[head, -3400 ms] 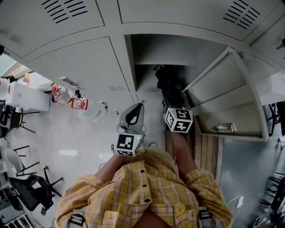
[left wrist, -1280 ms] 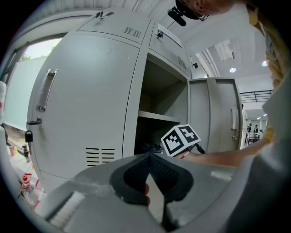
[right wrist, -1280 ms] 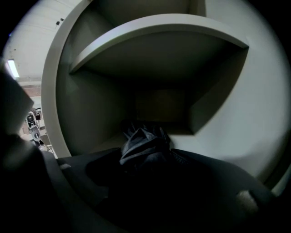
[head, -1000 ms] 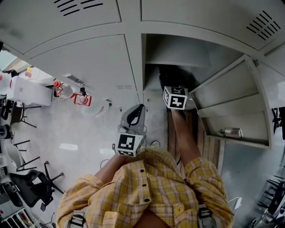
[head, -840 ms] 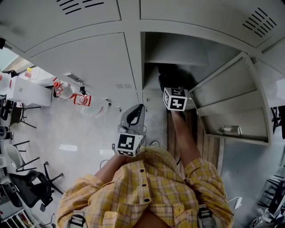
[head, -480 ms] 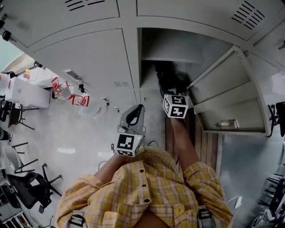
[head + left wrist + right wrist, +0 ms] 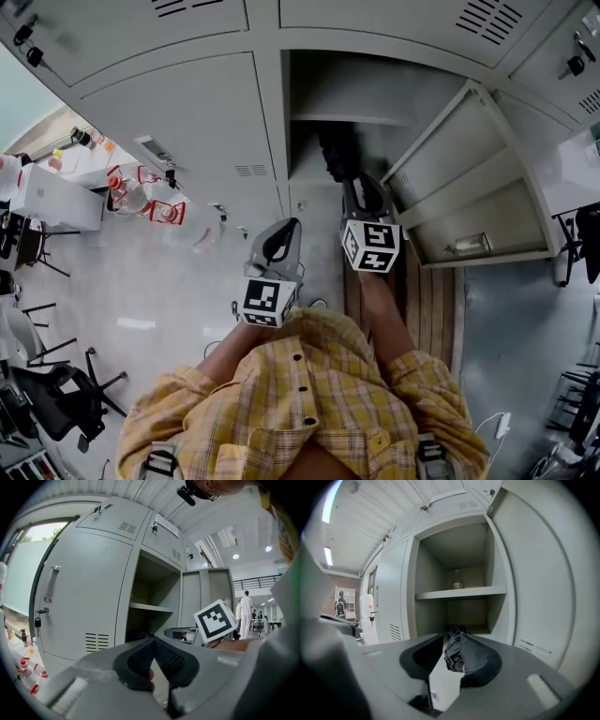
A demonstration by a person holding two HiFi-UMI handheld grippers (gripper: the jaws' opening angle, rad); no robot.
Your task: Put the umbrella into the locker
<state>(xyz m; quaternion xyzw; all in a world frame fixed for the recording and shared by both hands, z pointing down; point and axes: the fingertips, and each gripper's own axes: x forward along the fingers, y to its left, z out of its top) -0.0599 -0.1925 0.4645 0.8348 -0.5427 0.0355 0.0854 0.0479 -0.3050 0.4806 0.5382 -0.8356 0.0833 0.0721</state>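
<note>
The black folded umbrella [image 7: 335, 153] lies on the floor of the open locker [image 7: 361, 94], under its shelf [image 7: 459, 592]. My right gripper [image 7: 364, 195] hangs just outside the locker mouth, drawn back from the umbrella. Its jaws are closing with a gap still between the pads. The umbrella [image 7: 453, 652] shows through that gap but lies farther in, untouched. My left gripper [image 7: 286, 230] is held to the left, in front of the closed neighbouring door, its jaws shut with nothing in them [image 7: 152, 641].
The locker door [image 7: 469, 178] stands swung open to the right, with a small item on its inner ledge [image 7: 469, 246]. A bottle [image 7: 457, 584] sits on the upper shelf. Red-capped bottles [image 7: 141, 202] and chairs [image 7: 47, 394] are on the floor at left.
My right gripper has pulled back out of the locker toward my body, leaving the umbrella inside. The left gripper has barely shifted.
</note>
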